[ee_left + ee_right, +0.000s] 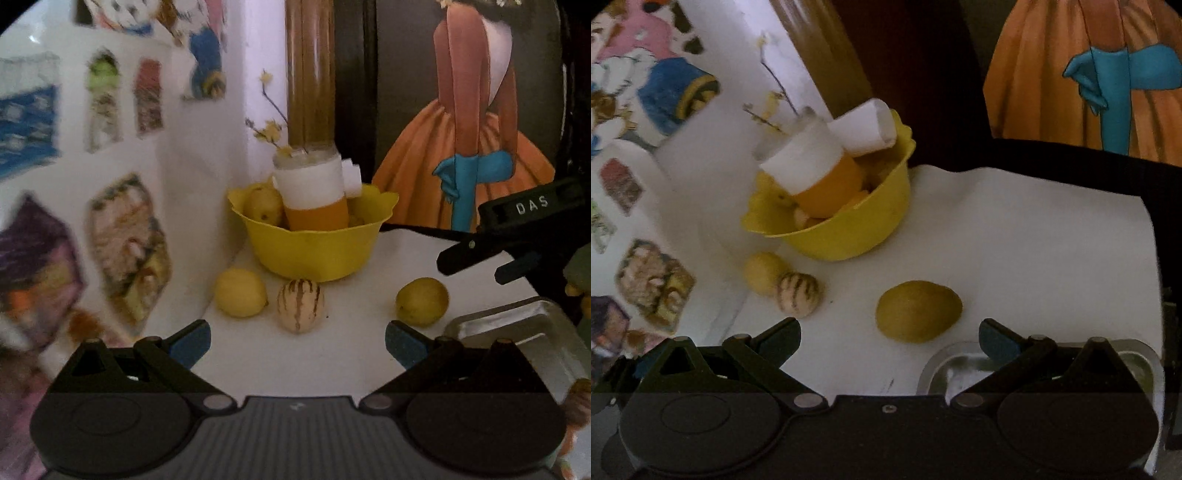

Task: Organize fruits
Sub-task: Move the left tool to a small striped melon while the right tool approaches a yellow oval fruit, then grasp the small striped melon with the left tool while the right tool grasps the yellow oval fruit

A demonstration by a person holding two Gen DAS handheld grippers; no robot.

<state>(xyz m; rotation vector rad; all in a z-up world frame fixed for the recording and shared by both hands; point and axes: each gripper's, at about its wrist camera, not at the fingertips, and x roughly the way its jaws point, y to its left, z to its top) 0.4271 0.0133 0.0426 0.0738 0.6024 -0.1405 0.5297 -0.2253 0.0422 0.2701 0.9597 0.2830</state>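
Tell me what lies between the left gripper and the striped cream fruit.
Nothing: in the left wrist view only bare white tabletop separates the open left gripper from the striped cream fruit.

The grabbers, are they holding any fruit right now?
No. The left gripper and the right gripper are both open and hold nothing.

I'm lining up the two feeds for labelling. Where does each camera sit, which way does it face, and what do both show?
Left wrist: on the left gripper, facing forward over the white table at the yellow bowl; own open fingers show, plus the right gripper at right.
Right wrist: on the right gripper, looking down-left at the bowl; own open fingers show.
Shared: bowl, striped fruit, metal tray.
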